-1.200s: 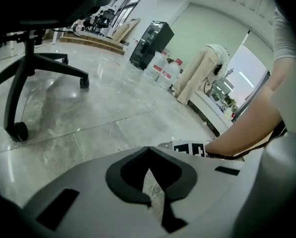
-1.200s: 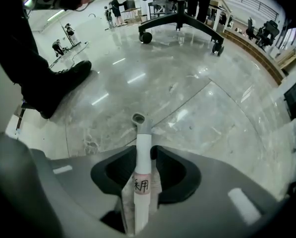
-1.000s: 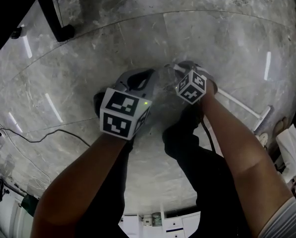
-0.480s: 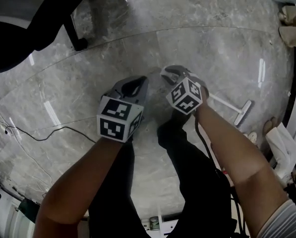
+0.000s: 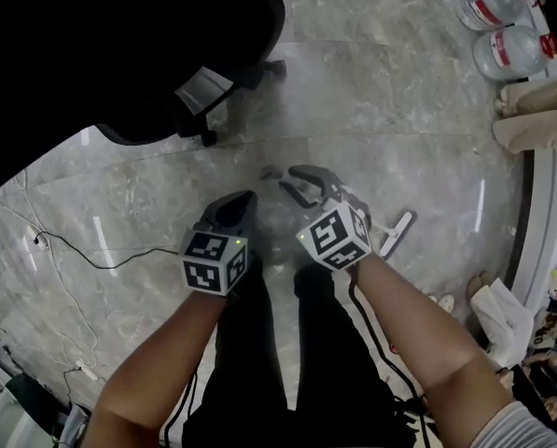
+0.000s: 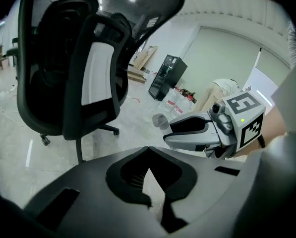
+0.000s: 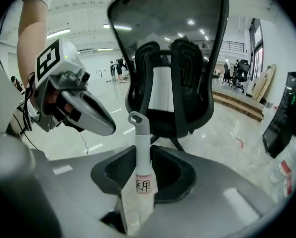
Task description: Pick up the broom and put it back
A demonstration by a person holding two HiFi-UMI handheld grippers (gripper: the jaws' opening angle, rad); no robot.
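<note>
From head height we look steeply down on the grey marbled floor (image 5: 399,110). Each gripper camera rides just behind its own fingers (image 7: 197,182), looking outward along them. Both share the black mesh-backed office chair (image 6: 83,73), seemingly near. The left gripper view also catches the right gripper (image 6: 163,130), and the right gripper view the left gripper (image 7: 100,123).

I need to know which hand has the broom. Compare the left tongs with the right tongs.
The right tongs grip the pale broom handle, which stands up between them; the left tongs hold nothing. In the head view the right tongs look spread, while the left tongs look drawn together to a point. Shared: both are grey and point towards the black office chair.
</note>
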